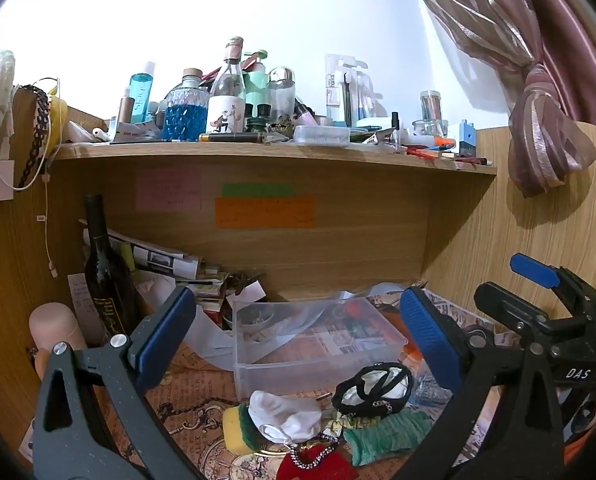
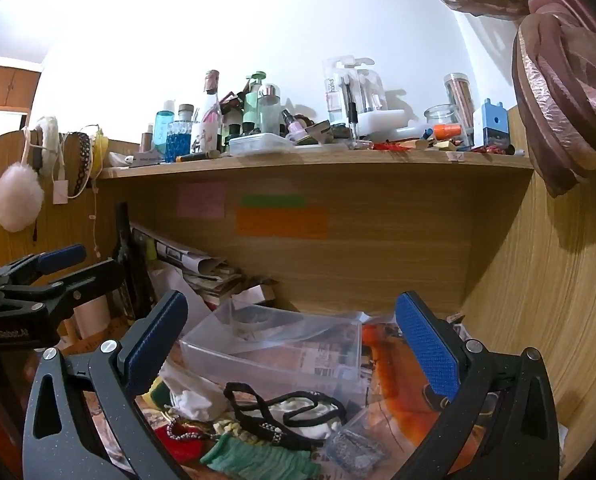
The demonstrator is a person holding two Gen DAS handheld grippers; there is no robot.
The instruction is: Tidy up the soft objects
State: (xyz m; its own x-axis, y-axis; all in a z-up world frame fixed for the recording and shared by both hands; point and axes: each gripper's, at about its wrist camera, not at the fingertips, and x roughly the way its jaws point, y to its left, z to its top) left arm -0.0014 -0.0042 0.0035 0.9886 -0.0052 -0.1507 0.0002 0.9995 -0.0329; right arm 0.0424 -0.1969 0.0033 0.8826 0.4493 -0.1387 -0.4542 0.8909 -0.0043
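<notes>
A heap of soft things lies on the desk in front of a clear plastic box (image 1: 317, 344) (image 2: 282, 352). In it are a white cloth (image 1: 286, 410) (image 2: 192, 402), a black-trimmed white garment (image 1: 371, 388) (image 2: 298, 410), a green knitted piece (image 1: 385, 434) (image 2: 258, 458), a red item with a bead chain (image 1: 317, 466) (image 2: 182, 438) and a yellow sponge (image 1: 238, 426). My left gripper (image 1: 298, 344) hangs open above the heap and box, nothing between its blue pads. My right gripper (image 2: 294, 352) is open too, over the garment and box. Each gripper shows at the edge of the other's view.
A shelf (image 1: 258, 152) (image 2: 317, 160) crowded with bottles and jars runs above the desk. A dark wine bottle (image 1: 104, 264) and stacked papers (image 1: 170, 264) stand at the back left. A small bag of silvery bits (image 2: 357, 446) lies right of the heap. A pink curtain (image 1: 545, 128) hangs right.
</notes>
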